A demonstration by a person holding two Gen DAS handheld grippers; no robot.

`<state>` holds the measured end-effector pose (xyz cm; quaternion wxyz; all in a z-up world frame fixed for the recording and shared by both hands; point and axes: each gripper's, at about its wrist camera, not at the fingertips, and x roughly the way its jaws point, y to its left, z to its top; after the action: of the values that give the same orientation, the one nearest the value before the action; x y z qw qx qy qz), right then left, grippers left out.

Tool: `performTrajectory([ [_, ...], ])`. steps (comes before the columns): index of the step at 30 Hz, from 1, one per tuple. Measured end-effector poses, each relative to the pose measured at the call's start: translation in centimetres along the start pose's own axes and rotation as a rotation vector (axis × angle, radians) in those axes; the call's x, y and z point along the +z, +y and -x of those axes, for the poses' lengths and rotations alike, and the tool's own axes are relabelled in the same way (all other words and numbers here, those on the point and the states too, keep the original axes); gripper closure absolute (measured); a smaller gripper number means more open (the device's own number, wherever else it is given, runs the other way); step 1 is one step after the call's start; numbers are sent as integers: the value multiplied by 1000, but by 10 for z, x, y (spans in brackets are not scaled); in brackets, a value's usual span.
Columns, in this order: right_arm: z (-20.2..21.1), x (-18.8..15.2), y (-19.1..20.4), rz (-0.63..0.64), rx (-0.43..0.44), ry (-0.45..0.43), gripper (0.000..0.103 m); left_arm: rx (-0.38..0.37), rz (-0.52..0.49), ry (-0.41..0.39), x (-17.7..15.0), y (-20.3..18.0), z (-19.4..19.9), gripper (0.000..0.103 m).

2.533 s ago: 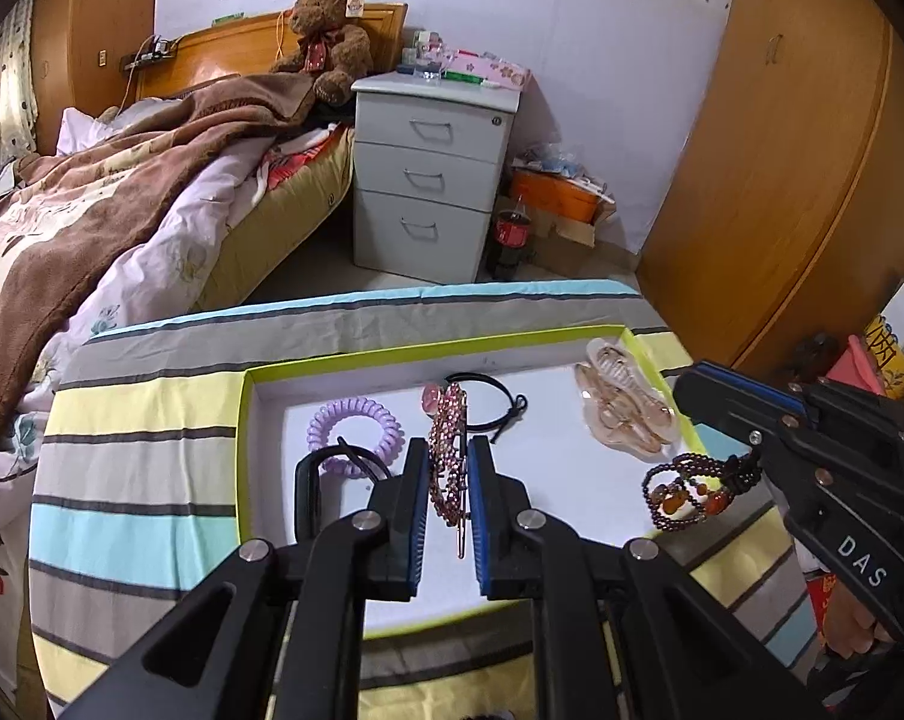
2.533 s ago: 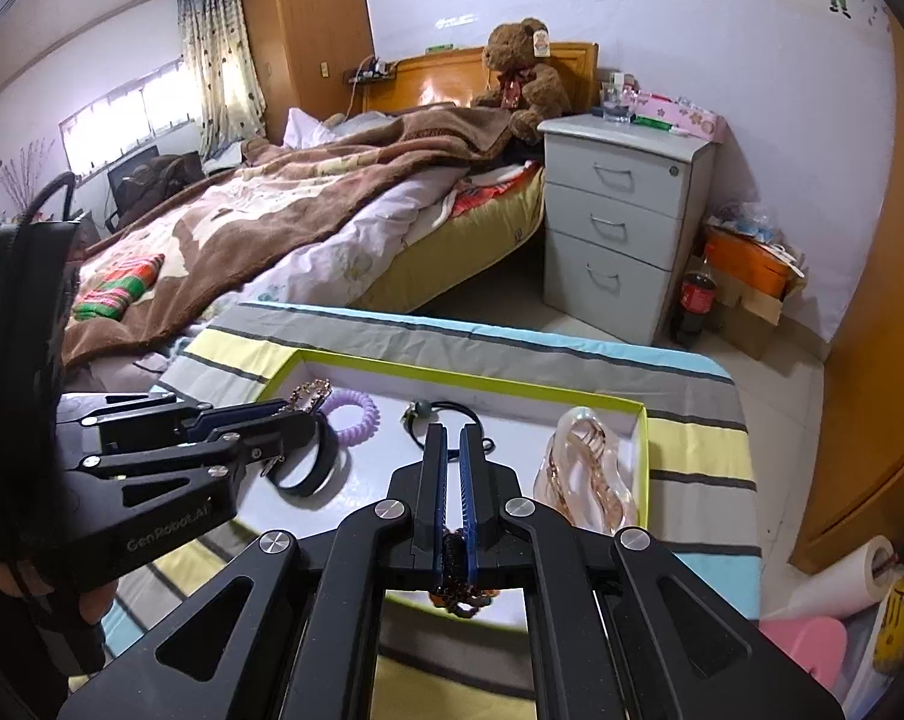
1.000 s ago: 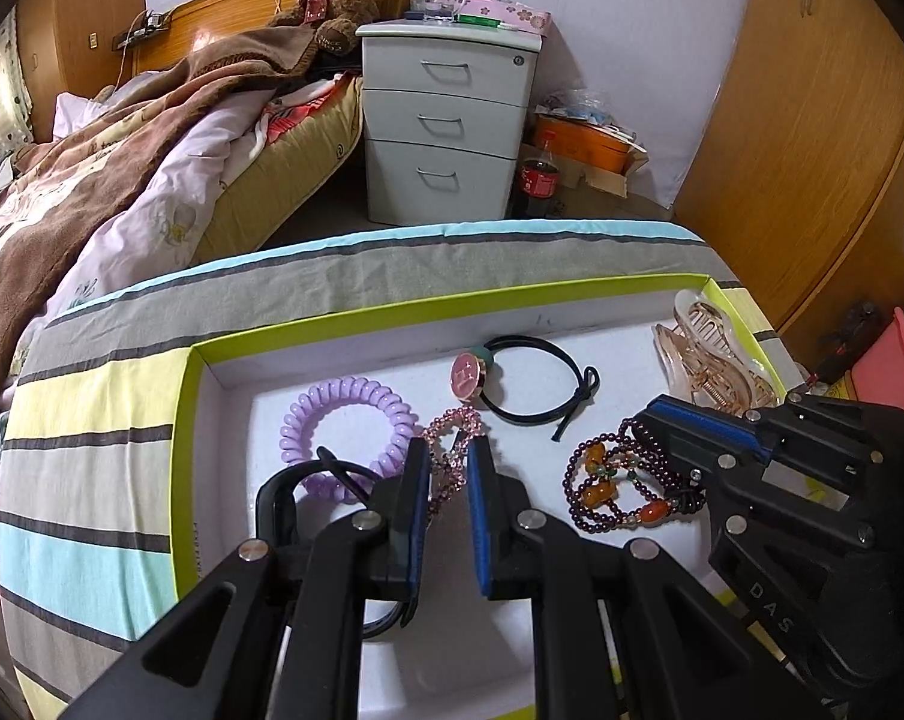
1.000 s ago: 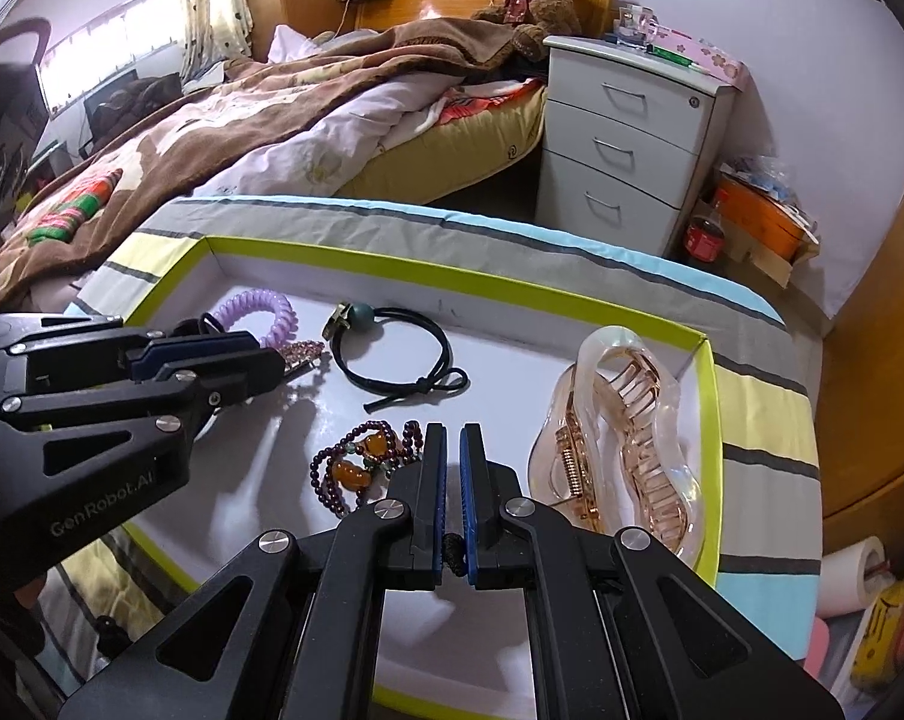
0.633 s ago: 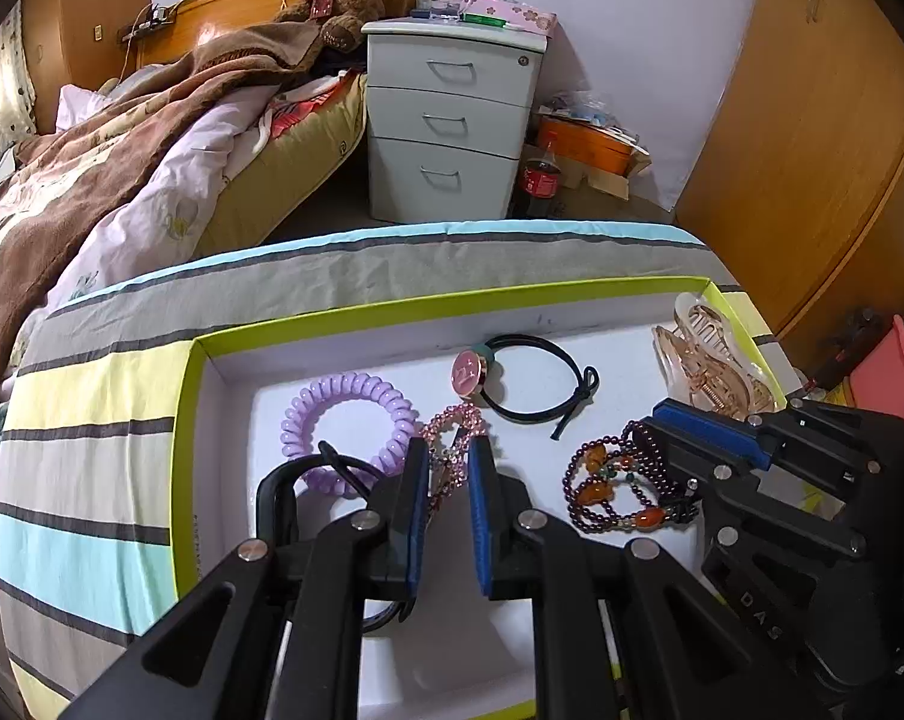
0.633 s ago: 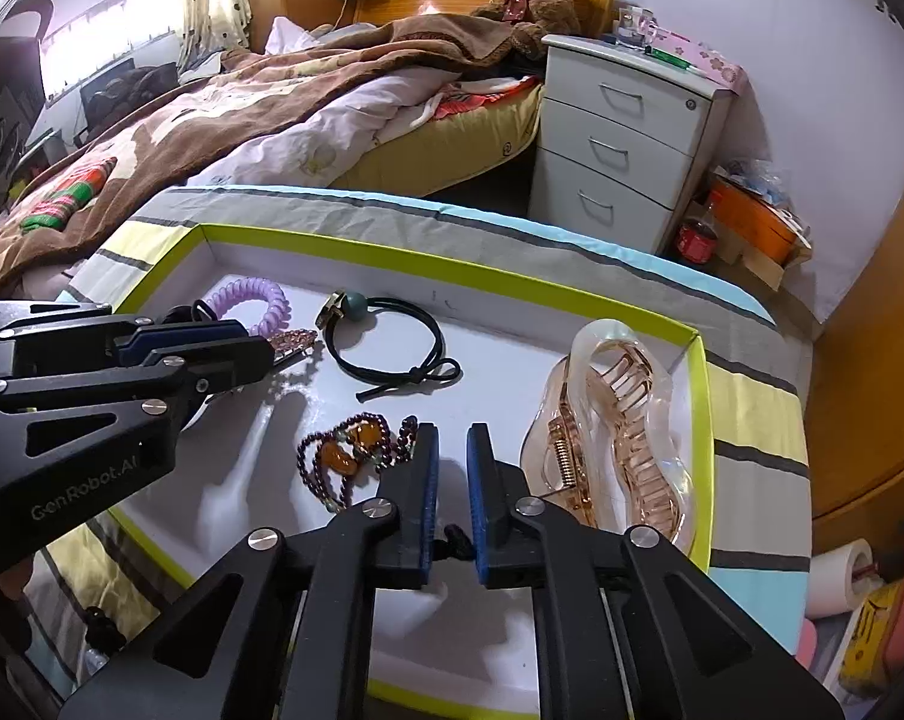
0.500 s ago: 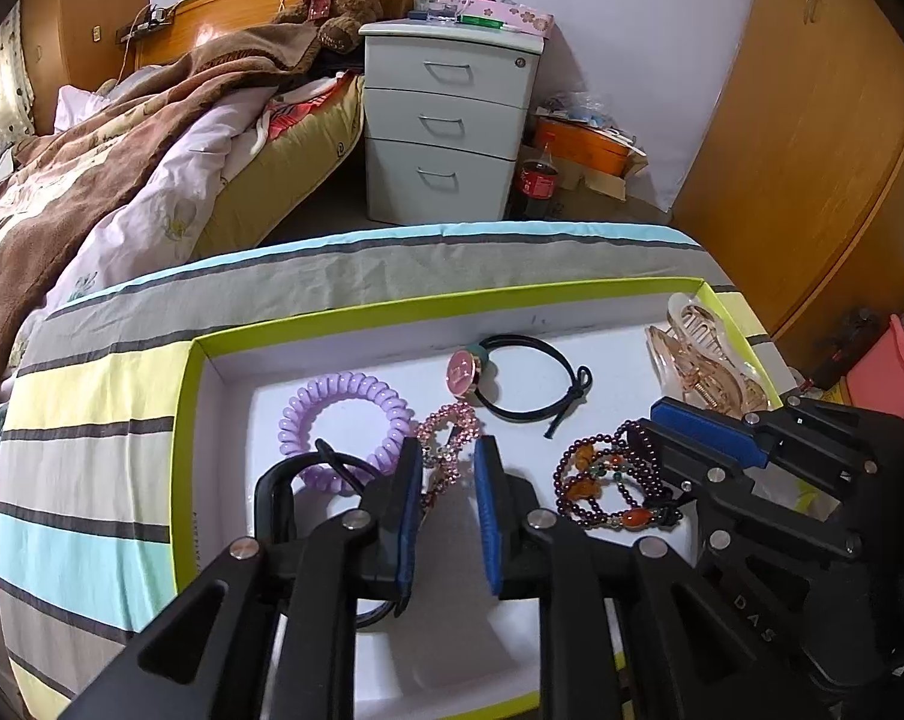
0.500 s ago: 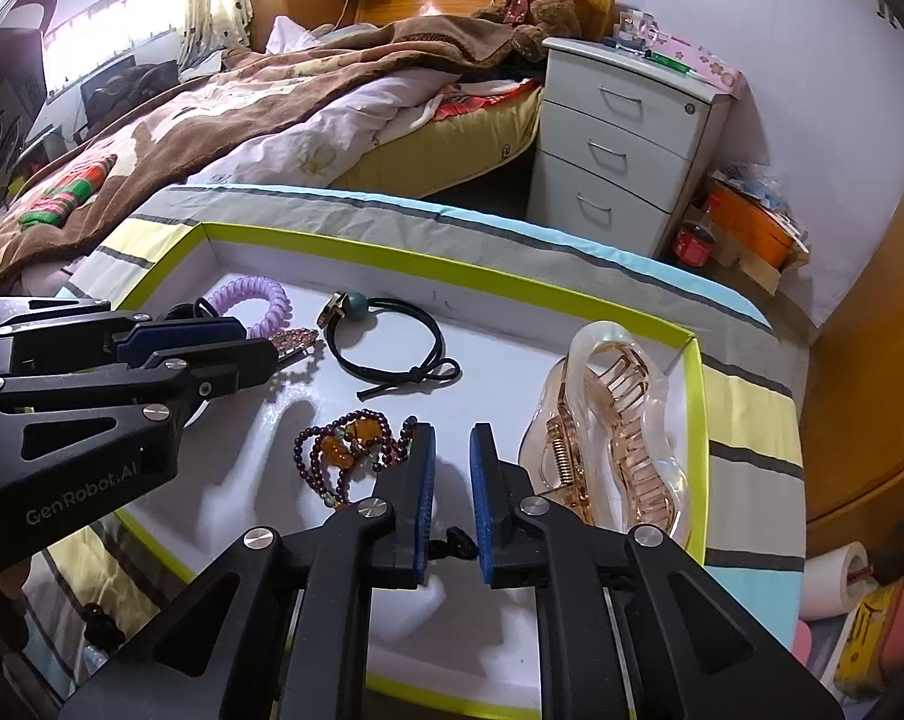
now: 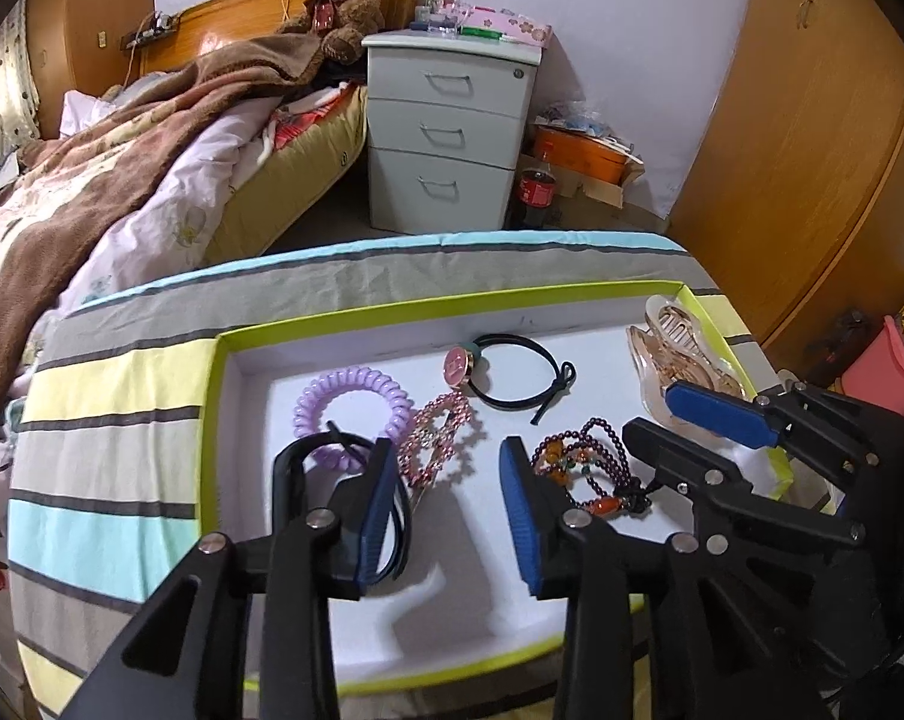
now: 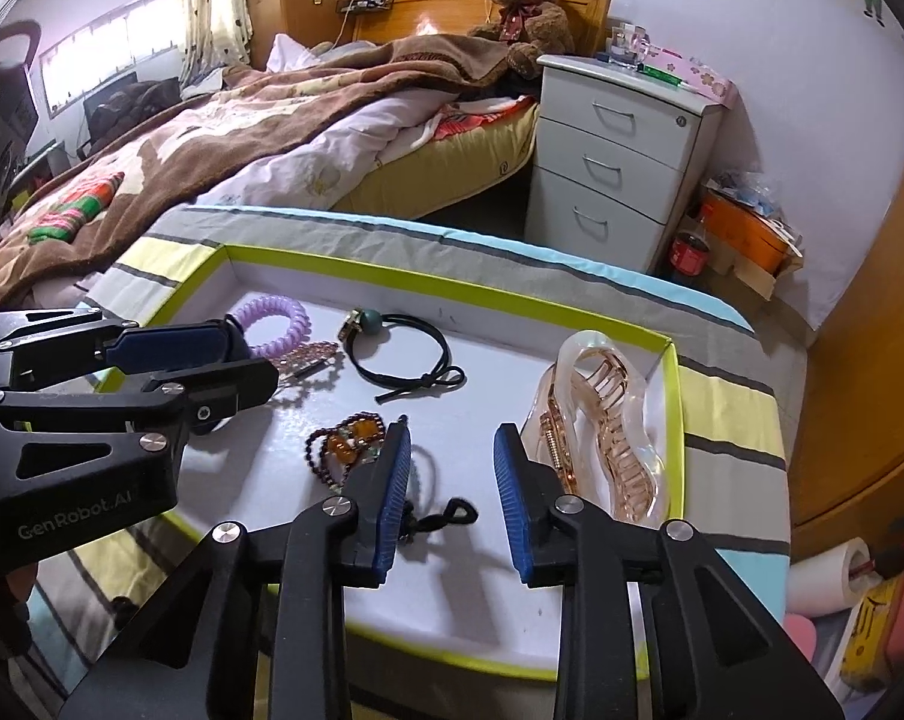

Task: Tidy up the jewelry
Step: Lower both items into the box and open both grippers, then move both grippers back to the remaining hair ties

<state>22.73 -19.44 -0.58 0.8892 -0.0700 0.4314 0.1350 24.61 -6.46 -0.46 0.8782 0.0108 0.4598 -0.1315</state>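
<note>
Both wrist cameras look steeply down, close over the white tray (image 9: pixel 254 360), sharing it, bed (image 10: pixel 284 120) and, seemingly, the same nightstand (image 9: pixel 446 132).

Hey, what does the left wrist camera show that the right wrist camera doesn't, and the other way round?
Only the left wrist view shows the black band lying by the left gripper and the wooden wardrobe door.

Only the right wrist view shows the curtained window and the paper roll on the floor.

Both show the green-rimmed tray, purple coil tie, bead bracelet, clear claw clip, black hair tie and teddy bear. Both grippers' fingers are opening, gripping nothing.
</note>
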Motion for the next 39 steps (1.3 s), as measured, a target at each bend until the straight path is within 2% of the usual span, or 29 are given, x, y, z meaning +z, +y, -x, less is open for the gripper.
performTrajectory([
  [9,30,-8,5,-28,2,-46,72,8,15,-40,-13,3,35,59],
  [22,75,-43,24,-60,29,-107,72,6,17,-105,-53,2,90,56],
  [33,82,-84,43,-55,86,-82,71,-17,54,-109,-97,13,111,53],
  [34,80,-87,46,-55,99,-75,70,-18,59,-105,-102,15,111,53],
  [36,78,-93,50,-50,127,-66,57,-26,74,-103,-109,19,111,53],
  [39,73,-97,58,-45,166,-50,57,-37,96,-100,-119,26,112,53],
])
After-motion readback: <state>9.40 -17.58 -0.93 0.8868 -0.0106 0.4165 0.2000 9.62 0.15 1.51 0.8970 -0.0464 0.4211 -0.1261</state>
